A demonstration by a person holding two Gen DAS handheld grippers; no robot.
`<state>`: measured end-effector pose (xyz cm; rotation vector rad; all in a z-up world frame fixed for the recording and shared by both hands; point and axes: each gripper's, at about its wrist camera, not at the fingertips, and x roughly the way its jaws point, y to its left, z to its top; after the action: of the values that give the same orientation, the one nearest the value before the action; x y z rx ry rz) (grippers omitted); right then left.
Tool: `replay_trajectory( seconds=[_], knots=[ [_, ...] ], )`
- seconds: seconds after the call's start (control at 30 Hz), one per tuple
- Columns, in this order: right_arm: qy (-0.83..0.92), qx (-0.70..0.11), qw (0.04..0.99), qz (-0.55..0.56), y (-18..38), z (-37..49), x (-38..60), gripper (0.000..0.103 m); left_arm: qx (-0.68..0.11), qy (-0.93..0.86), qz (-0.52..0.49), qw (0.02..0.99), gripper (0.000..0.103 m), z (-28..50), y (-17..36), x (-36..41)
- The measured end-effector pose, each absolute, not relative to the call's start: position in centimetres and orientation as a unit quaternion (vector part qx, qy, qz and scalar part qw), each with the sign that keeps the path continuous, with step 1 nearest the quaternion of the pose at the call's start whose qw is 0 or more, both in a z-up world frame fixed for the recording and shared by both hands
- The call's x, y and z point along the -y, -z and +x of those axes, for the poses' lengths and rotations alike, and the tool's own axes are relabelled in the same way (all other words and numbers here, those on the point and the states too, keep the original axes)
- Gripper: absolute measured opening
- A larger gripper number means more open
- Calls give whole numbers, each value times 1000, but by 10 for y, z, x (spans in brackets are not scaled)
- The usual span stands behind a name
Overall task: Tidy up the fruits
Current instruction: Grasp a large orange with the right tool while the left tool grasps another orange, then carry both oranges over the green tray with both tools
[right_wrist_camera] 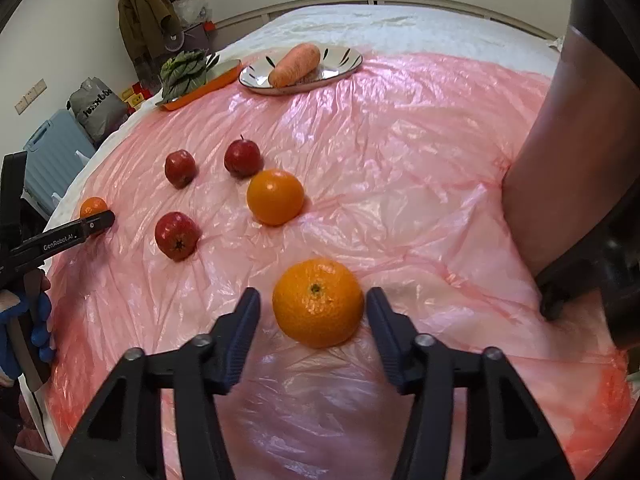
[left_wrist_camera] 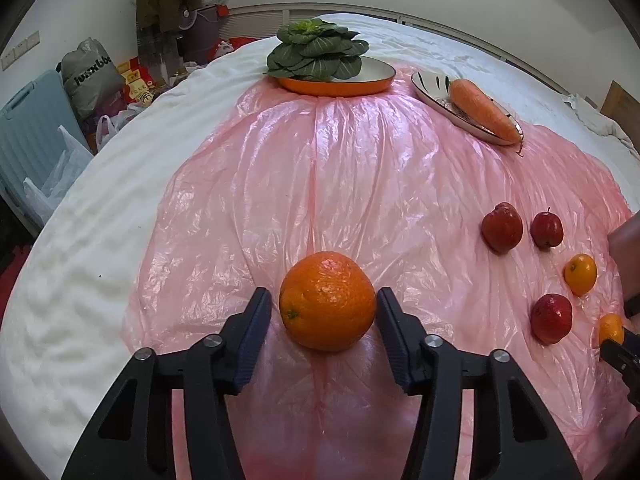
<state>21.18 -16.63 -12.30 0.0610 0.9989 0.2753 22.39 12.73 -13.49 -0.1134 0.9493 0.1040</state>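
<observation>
Bed (left_wrist_camera: 80,280): serves as the work surface, white cover intact; a pink plastic sheet (left_wrist_camera: 320,168) lies over its middle, judged to be there to keep produce off the linen.

2 plates at the far edge: the orange plate (left_wrist_camera: 360,84) carries leafy greens (left_wrist_camera: 316,50); the striped plate (right_wrist_camera: 340,62) carries 1 carrot (right_wrist_camera: 296,64); vegetables are thus already kept apart from the fruit, which all lies loose on the sheet nearer the person.

Left tool (left_wrist_camera: 322,300): released; its 2 fingers stand astride the large orange (left_wrist_camera: 328,300), the right pad at the skin and the left pad just clear, so no clamp yet; the fruit rests on the sheet at the left of the group.

Right tool (right_wrist_camera: 310,300): likewise released, astride the near orange (right_wrist_camera: 318,302), a visible gap at its left pad; fruit resting on the sheet.

Judgement: both tools are set for simultaneous pick-ups, fingers at the widest girth so a round fruit will not squirt out.

Third orange (right_wrist_camera: 275,197): unattended, just beside the apples.

3 red apples (right_wrist_camera: 177,236) (right_wrist_camera: 180,168) (right_wrist_camera: 242,158): clustered, near one another, untouched; sorting has barely begun.
</observation>
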Motion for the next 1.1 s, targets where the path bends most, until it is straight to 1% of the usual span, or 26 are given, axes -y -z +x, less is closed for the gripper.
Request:
replay_trajectory(
  seconds=[0.03,0.07,0.27,0.73,1.1],
  knots=[
    [-131,-478,868,28,124,212,166,61,-457,-49,-55,887,41,226,135,-128],
    [-132,-478,868,29,124,213,167,61,-457,-46,-56,887,39,226,136,-128],
    [-138,-479,866,40,125,213,170,58,-450,-39,-61,890,38,223,135,-129],
    [-144,-452,879,37,92,194,171,57,-420,-37,-67,904,38,205,99,-131],
    [-150,-427,891,26,55,152,175,57,-404,-25,-51,913,38,162,67,-119]
  ],
)
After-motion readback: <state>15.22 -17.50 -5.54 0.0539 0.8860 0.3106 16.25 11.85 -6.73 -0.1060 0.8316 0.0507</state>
